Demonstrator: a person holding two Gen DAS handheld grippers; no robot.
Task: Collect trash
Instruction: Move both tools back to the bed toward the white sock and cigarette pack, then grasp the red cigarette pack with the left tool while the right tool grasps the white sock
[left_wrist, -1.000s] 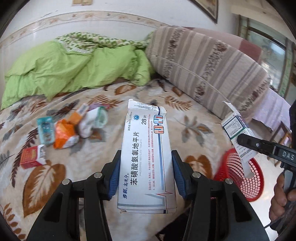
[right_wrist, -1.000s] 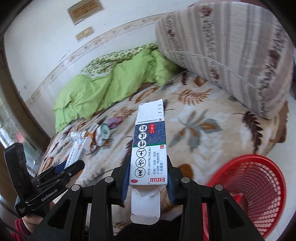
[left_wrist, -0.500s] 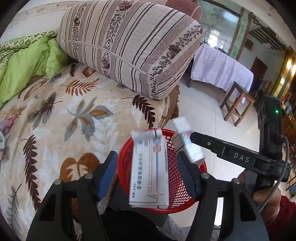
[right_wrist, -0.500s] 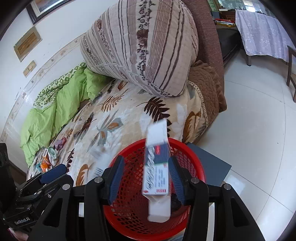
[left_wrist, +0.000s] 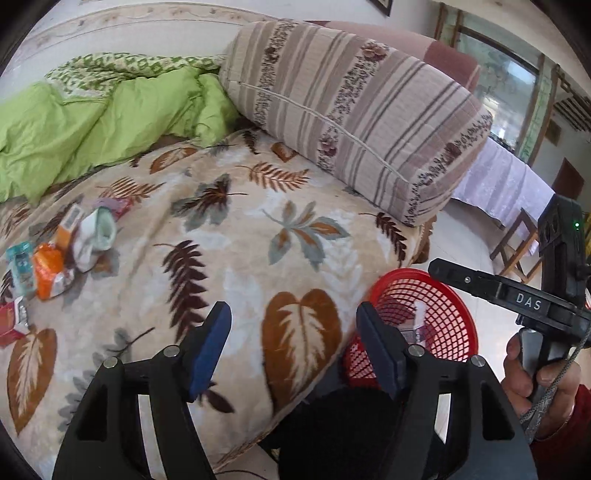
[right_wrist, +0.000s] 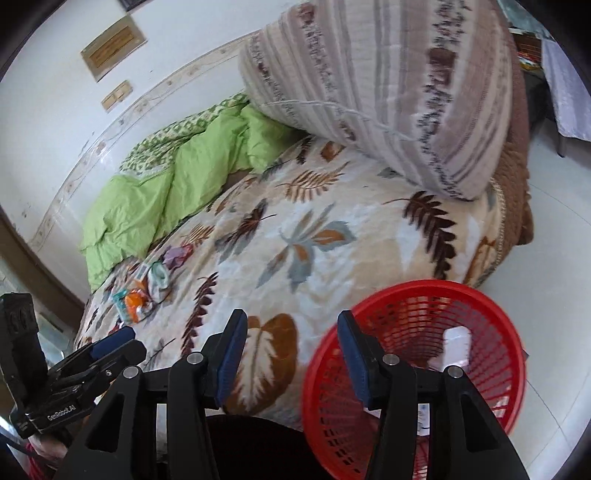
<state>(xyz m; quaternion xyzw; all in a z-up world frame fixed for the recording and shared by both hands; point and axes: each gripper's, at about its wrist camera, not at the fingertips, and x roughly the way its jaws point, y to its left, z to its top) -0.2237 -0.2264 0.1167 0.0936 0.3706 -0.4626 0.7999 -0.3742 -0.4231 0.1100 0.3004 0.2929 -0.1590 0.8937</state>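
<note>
Now that both boxes have dropped into the red basket (right_wrist: 424, 354) on the floor by the bed (left_wrist: 229, 236), each gripper is empty, its fingers having just spread apart. Left gripper (left_wrist: 293, 343) and right gripper (right_wrist: 291, 354) angle down over the bed's near edge; remaining trash (left_wrist: 62, 251) lies far left.

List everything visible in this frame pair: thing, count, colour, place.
basket: one, red, on the floor beside the bed
boxes in basket: at least one, white, exact count unclear
trash pile: several wrappers, orange, teal, white, red, on the blanket's far side
blanket: one, beige leaf print, covering the bed
quilt: one, green, by the wall
cushion: one, striped
left gripper: open, empty
right gripper: open, empty
hand: holding the right gripper
</note>
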